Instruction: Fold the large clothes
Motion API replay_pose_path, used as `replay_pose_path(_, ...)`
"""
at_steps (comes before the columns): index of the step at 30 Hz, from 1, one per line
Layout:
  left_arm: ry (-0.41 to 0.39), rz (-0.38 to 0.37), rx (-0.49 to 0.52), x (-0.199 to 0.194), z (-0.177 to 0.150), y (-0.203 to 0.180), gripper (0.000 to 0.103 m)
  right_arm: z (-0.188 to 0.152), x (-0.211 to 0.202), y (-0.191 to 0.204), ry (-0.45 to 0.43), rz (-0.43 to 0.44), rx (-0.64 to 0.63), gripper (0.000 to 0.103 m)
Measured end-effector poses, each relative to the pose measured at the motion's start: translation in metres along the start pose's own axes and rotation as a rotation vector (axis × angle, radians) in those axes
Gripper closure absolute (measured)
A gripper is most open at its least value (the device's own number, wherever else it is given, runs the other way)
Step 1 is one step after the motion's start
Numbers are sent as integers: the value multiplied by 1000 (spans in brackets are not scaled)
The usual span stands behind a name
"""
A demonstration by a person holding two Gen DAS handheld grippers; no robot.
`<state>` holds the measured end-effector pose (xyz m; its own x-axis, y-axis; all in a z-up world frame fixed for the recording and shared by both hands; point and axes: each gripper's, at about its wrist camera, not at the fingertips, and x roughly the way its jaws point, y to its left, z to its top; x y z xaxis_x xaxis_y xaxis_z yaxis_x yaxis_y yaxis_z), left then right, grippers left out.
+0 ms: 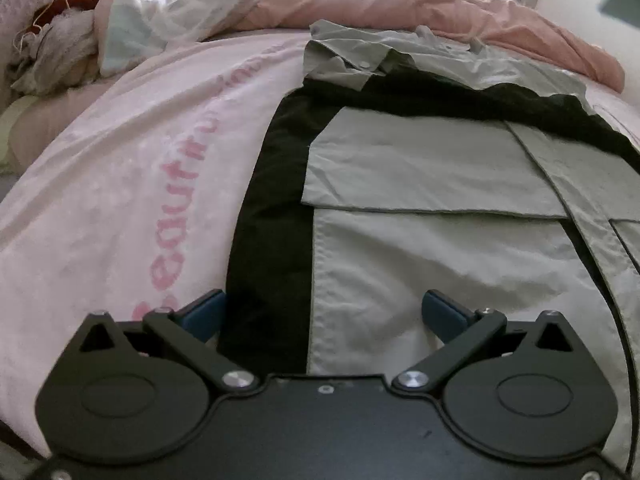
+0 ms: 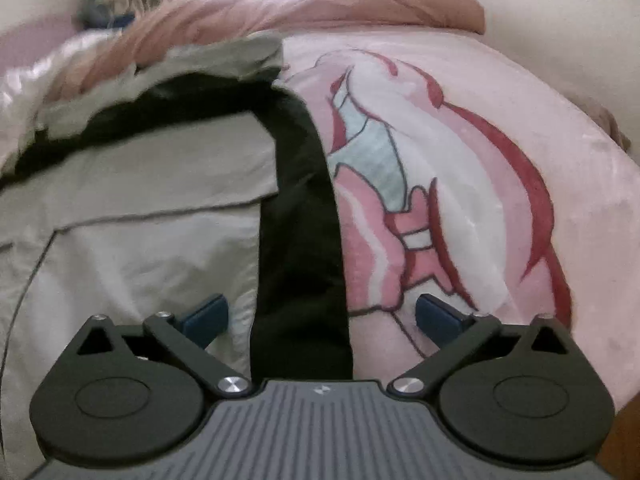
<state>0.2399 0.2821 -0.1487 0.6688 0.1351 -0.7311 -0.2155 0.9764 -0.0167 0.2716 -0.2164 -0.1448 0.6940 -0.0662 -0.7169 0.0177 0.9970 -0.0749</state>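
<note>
While both grippers hang with jaws wide apart and gripping nothing, the grey-and-black jacket [image 1: 420,184] lies flat on the pink blanket [image 1: 120,184], filling the centre and right of the left view. Left gripper [image 1: 324,314] straddles its black edge; right gripper [image 2: 322,314] straddles the opposite edge, lower centre.

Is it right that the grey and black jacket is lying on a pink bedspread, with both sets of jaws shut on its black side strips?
Not quite. Both sets of jaws stand wide open, gripping nothing. The left wrist view shows the left gripper over one black strip of the jacket; the right wrist view shows the right gripper over the other. It does lie on the pink bedspread.
</note>
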Motion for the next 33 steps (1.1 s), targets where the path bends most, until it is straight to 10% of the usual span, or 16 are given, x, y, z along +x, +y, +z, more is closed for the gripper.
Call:
replay_pose_path(3, 4, 0, 16, -3, 1, -3, 0, 4, 6, 5, -16, 0, -27, 0)
replay_pose_path(5, -3, -12, 15, -3, 2, -2, 6, 9, 3, 11, -36, 39, -30, 27)
replay_pose_path(10, -5, 34, 20, -7, 7, -9, 26, 14, 9, 16, -25, 45, -45, 13)
replay_pose_path(20, -6, 102, 4, 1, 8, -13, 0, 24, 28, 28, -11, 28, -58, 2)
replay_pose_path(22, -13, 36, -12, -3, 7, -10, 28, 21, 17, 28, -47, 14, -50, 53)
replay_pose_path(23, -34, 23, -8, -9, 7, -11, 60, 20, 11, 26, -59, 17, -39, 99)
replay_pose_path(24, -49, 57, 14, -14, 7, -13, 96, 19, 4, 21, -69, 86, -9, 101)
replay_pose_path(33, -303, -49, -56, -70, 31, -3, 100, 32, -57, 20, -363, 127, 94, 101)
